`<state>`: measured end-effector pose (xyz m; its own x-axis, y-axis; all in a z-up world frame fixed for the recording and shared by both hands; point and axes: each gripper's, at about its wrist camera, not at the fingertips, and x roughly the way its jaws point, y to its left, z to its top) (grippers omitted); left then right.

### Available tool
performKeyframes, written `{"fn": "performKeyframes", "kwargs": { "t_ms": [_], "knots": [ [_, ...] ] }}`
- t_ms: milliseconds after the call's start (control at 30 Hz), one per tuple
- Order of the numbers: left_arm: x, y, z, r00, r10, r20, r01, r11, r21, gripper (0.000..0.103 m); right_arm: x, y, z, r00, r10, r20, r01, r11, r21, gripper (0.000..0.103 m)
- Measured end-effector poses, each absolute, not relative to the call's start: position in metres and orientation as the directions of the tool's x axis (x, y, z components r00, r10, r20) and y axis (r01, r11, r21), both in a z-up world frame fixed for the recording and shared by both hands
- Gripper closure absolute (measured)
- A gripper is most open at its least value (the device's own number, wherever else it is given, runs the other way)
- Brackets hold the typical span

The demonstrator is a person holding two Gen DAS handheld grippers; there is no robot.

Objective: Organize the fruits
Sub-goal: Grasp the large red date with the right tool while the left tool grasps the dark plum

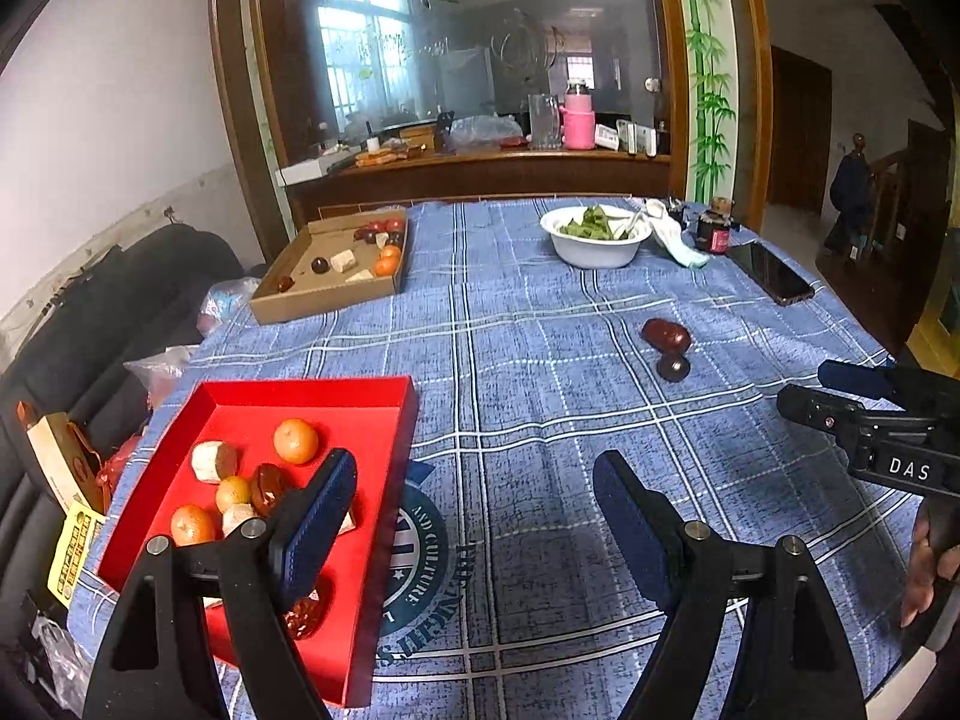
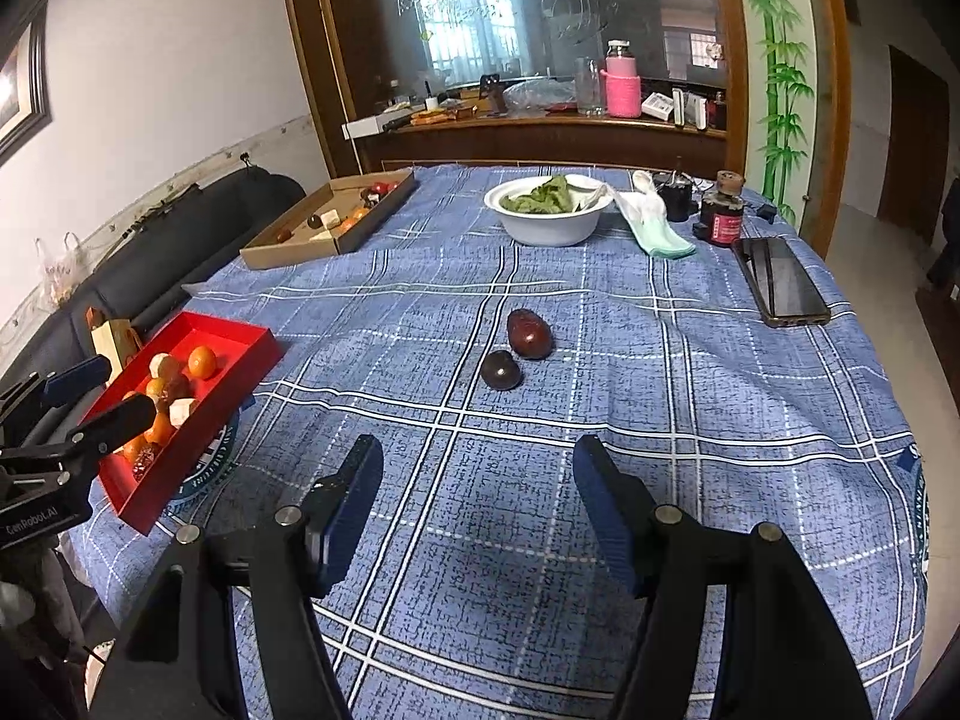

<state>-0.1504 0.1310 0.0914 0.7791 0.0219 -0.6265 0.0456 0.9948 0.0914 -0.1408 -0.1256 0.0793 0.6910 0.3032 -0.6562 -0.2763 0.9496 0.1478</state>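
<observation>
Right gripper (image 2: pixel 477 504) spread wide and empty, lined up on two dark fruits (image 2: pixel 519 348) lying touching on the tablecloth (image 2: pixel 690 396) — left gripper (image 1: pixel 474 516) wide too, at the red tray (image 1: pixel 384 414) of fruit. Risk as I judge it: closing on one nudges its neighbour rolling — round, smooth skins slip

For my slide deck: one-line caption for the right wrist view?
Open right claw faces two dark red fruits on the blue plaid tablecloth; red rectangular tray of fruit at left.
</observation>
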Motion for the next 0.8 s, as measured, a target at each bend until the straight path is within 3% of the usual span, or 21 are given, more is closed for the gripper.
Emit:
{"fn": "performKeyframes", "kwargs": {
  "t_ms": [233,500,800],
  "knots": [
    [-0.13,0.136,0.071,0.74,-0.012,-0.672,0.071,0.996,0.059,0.019,-0.116,-0.118,0.07,0.678,0.268,-0.685,-0.27,0.957,0.108,0.038],
    [-0.105,0.147,0.055,0.7,-0.098,-0.707,0.099,0.994,-0.039,0.019,-0.024,-0.131,0.059,0.64,0.229,-0.734,-0.206,0.971,0.124,0.042],
    [-0.094,0.144,0.057,0.709,-0.119,-0.695,0.128,0.991,-0.039,0.019,0.033,-0.098,0.023,0.568,0.233,-0.79,-0.217,0.968,0.129,0.042]
  ]
}}
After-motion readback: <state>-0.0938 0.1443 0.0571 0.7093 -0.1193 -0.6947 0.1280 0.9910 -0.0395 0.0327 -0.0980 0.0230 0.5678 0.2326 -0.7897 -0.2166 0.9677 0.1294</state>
